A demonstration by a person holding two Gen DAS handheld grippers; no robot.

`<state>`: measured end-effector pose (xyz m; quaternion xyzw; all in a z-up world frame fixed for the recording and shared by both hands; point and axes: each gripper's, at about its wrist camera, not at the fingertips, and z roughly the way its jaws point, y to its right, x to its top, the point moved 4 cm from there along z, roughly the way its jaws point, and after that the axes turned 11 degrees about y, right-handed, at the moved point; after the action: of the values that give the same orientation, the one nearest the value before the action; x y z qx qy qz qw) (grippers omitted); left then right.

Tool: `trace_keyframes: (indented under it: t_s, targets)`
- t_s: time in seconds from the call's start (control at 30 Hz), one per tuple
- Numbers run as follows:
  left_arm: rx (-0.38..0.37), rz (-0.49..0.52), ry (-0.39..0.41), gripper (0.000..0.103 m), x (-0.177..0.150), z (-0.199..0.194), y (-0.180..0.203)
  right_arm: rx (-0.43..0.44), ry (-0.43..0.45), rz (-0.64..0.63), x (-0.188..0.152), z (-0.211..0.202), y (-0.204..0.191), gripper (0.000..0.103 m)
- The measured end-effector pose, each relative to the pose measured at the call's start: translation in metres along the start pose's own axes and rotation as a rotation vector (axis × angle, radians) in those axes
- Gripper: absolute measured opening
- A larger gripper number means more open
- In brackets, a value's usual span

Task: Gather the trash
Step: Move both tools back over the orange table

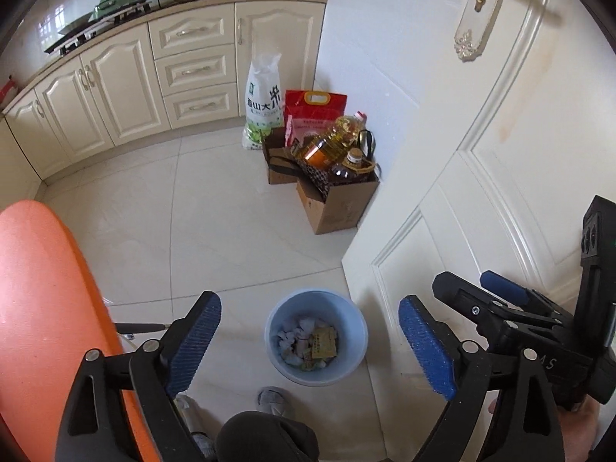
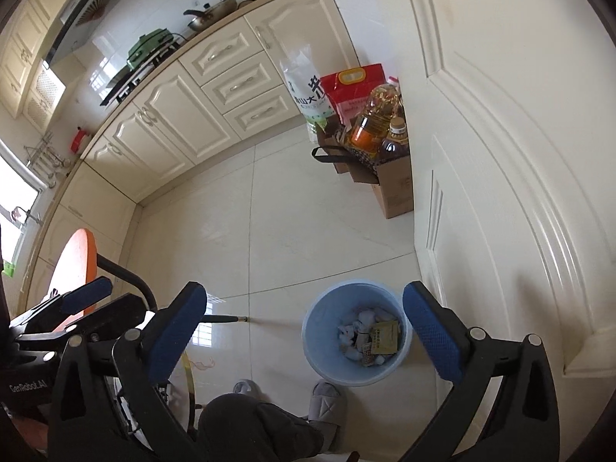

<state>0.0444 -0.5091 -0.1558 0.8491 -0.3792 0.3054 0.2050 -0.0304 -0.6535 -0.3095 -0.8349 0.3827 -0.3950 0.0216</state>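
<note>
Left tongs [image 1: 310,344] spread wide, blue pads apart, nothing gripped, nothing touched. Right tongs [image 2: 304,337] likewise gaping and empty. Below both, on the floor tiles, a light blue trash bin [image 1: 348,369] at six o'clock, holding crumpled paper trash [image 1: 296,333] and a yellow-brown packet [image 1: 324,342]. Orange tabletop [image 1: 42,300] at eight o'clock, grey slippers [image 2: 325,400] near the bin

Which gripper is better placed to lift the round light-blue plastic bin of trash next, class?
Probably the right gripper: open, with the round light-blue plastic bin lying mostly between its fingers. The left gripper, also open, frames the bin too, but the orange round tabletop crowds its side.
</note>
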Motion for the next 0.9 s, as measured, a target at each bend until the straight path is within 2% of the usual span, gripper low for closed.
trace_keyframes:
  t_s: [0.03,0.1,0.37,0.53,0.67,0.9]
  targets:
    - [0.012,0.002,0.022,0.099,0.000,-0.008,0.000,0.001,0.004,0.003,0.001,-0.001,-0.002,0.103]
    - [0.043,0.003,0.065,0.101,-0.006,-0.030,-0.001,0.007,0.015,-0.007,0.004,-0.008,-0.010,0.103]
    - [0.092,-0.064,0.247,0.101,-0.039,-0.137,-0.035,0.072,0.101,-0.086,0.020,-0.058,-0.071,0.103]
    - [0.155,-0.111,0.355,0.102,-0.071,-0.210,-0.071,0.148,0.168,-0.174,0.024,-0.099,-0.138,0.103]
    - [0.207,-0.157,0.409,0.102,-0.111,-0.271,-0.101,0.213,0.215,-0.243,0.020,-0.127,-0.192,0.103]
    - [0.325,-0.278,0.513,0.102,-0.182,-0.377,-0.150,0.345,0.275,-0.382,-0.003,-0.178,-0.298,0.103]
